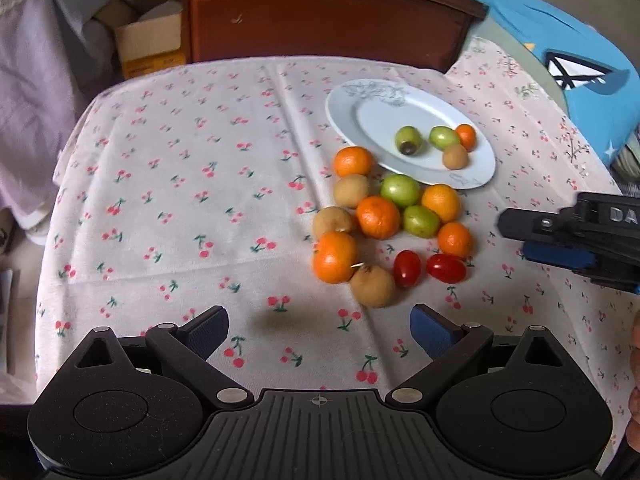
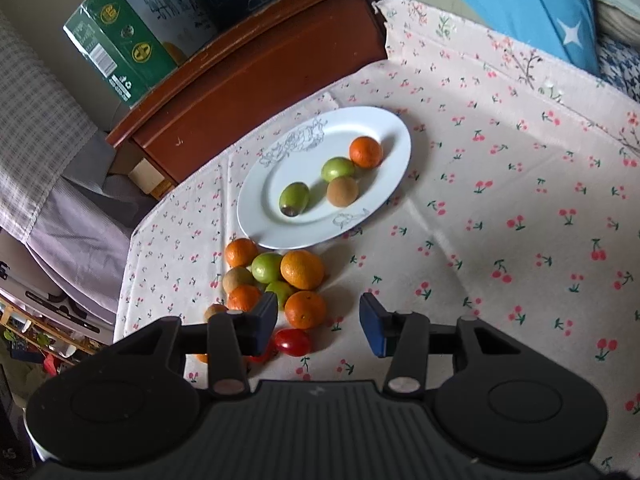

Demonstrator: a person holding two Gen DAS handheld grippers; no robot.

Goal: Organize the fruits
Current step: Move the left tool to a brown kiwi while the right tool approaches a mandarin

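Beyond both open tongs (image 2: 319, 324): fruit pile (image 2: 280, 280).

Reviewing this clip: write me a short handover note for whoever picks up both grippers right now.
Left gripper: open, empty, over bare cloth just short of the fruit pile.
Right gripper: open, empty, at the near edge of the pile, with a small orange and a cherry tomato near its fingers.
White plate: holds four fruits: two green ones, one orange, one brown.
Done: those four are plated.
Left: the pile on the cherry-print tablecloth beside the plate: oranges, green fruits, brown fruits and two cherry tomatoes. Sorting rule is not evident; the plate holds mixed kinds.
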